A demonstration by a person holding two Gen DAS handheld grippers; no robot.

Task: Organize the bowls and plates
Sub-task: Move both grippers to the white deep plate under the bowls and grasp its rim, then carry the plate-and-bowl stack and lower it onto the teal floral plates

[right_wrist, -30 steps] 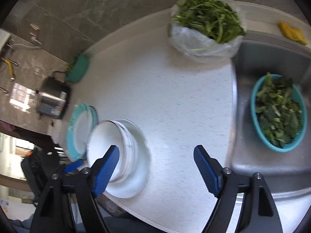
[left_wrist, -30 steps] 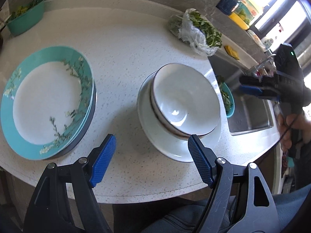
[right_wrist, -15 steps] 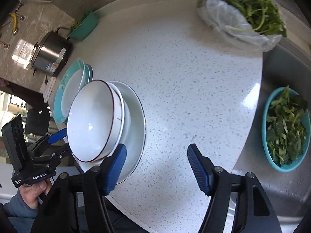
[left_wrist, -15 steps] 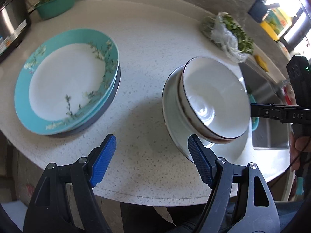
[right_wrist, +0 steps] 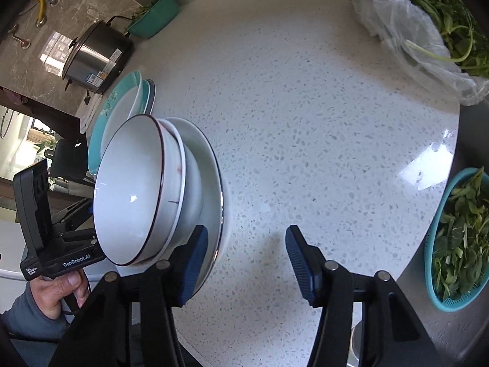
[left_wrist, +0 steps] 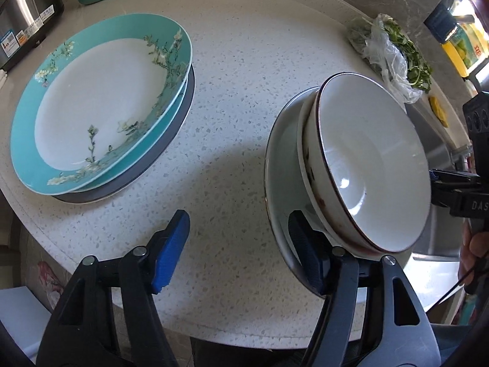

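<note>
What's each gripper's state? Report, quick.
Left gripper: open, jaws just closing, white plate rim between them.
Right gripper: open, jaws just closing, same rim between them.

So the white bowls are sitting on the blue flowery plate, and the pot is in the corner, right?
Not quite. The white bowls sit on a plain white plate; the blue flowery plate lies apart, with nothing on it. The left wrist view shows this. The pot is in the corner.

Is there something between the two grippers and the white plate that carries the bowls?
Nothing visible. The left gripper and right gripper each straddle the white plate rim on opposite sides; their jaws have just been closing, pads not yet pressing.
</note>
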